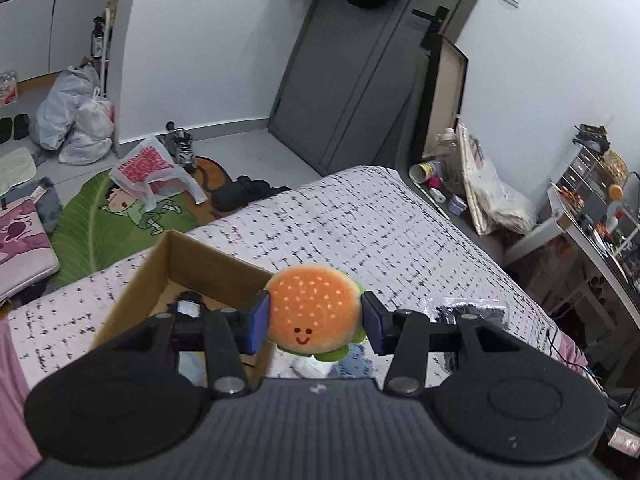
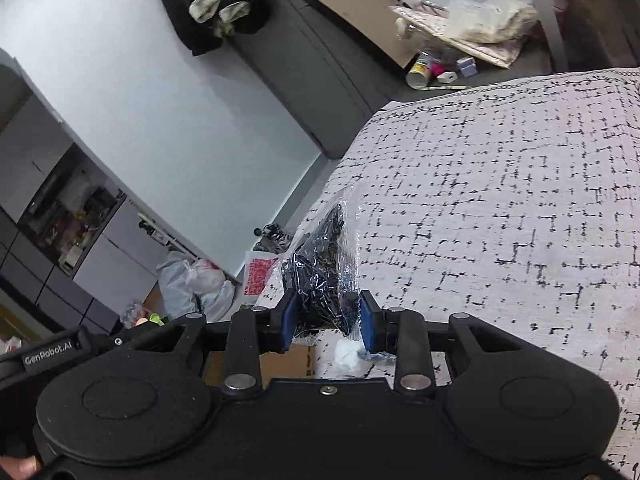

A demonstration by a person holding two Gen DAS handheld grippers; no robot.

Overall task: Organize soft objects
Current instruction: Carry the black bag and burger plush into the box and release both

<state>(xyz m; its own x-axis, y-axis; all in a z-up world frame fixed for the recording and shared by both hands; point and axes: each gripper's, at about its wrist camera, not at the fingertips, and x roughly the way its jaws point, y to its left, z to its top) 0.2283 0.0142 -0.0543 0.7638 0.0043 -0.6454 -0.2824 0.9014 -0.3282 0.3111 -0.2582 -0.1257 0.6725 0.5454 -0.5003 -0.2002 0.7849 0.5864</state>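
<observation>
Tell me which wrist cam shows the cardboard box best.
Left wrist view. The cardboard box on the bed shows its open top, far wall and part of its inside, beside the burger plush held by the left gripper. Right wrist view gives only a brown sliver behind the fingers.

Left gripper (image 1: 316, 322) with black linkage arms, silver pivot rivets, blue pads (image 1: 256, 322), ribbed grey housing near the camera, two round black discs at left and right, right gripper (image 2: 326, 324) all black, blue pads (image 2: 289, 320), centre screw, white GenRobot.AI lettering at left
</observation>
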